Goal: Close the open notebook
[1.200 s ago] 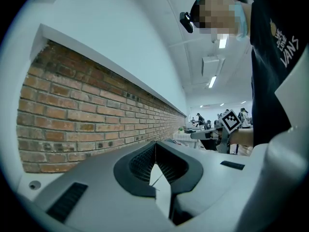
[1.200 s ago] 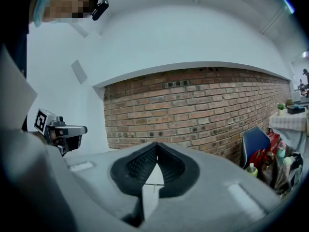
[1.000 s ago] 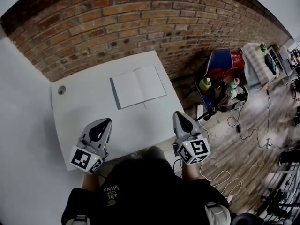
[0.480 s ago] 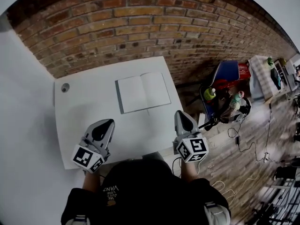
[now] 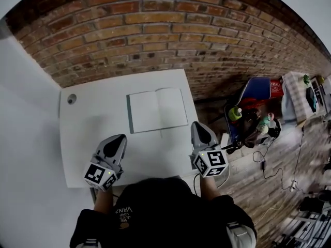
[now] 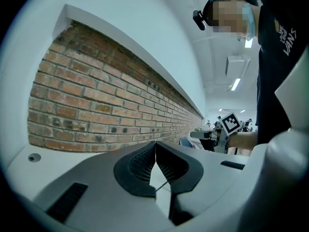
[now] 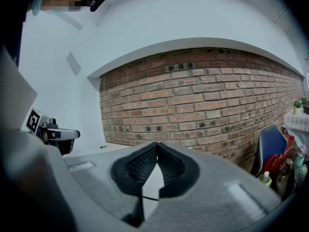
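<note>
Closing not begun: the open white-paged notebook (image 5: 158, 109) lies flat on the white table (image 5: 88, 123); left gripper (image 5: 122, 137) and right gripper (image 5: 195, 123) hover nearby, closed and empty

The white-paged notebook with a dark grey cover (image 5: 158, 109) lies open and flat. It rests on the white table (image 5: 98, 123), near the far edge by the brick wall.

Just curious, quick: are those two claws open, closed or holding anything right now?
Left grey claw: closed, holding nothing.
Right grey claw: closed, holding nothing.
</note>
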Action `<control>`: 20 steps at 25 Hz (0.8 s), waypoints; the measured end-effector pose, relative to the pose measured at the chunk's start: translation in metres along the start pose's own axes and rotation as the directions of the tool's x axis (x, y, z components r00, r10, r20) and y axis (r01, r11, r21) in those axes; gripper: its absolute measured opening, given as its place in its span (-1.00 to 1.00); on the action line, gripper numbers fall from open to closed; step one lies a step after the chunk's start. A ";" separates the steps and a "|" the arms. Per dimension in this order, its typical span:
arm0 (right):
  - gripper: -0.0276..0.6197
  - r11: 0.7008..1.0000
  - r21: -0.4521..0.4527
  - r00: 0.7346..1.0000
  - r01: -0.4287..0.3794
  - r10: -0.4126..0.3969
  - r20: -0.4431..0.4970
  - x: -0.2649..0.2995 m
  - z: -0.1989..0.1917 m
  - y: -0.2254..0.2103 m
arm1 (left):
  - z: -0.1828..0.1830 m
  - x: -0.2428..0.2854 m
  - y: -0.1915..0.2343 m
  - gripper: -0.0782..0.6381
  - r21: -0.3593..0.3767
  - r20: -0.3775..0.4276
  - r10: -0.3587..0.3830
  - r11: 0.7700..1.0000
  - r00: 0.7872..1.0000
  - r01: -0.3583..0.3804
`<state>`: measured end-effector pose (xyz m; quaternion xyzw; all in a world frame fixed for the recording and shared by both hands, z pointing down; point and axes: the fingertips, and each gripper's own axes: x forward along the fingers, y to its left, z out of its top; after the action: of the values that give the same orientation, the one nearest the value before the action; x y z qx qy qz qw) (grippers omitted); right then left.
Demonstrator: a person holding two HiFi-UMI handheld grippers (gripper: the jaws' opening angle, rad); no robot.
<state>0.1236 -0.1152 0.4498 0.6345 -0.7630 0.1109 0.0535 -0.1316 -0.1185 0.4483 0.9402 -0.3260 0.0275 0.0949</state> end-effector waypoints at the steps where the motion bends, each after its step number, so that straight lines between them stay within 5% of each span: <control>1: -0.92 1.000 -0.005 1.000 -0.009 0.009 -0.006 0.005 -0.001 -0.003 | -0.003 0.003 0.002 -0.75 -0.005 -0.006 0.014 1.000 1.000 -0.014; 20: -0.92 0.989 -0.072 0.986 -0.130 0.121 -0.119 0.082 -0.038 -0.029 | -0.054 0.049 0.041 -0.75 -0.054 -0.094 0.181 0.981 0.979 -0.187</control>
<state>0.1342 -0.1894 0.5079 0.5752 -0.8010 0.1197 0.1152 -0.1178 -0.1694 0.5138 0.9004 -0.4078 0.0676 0.1357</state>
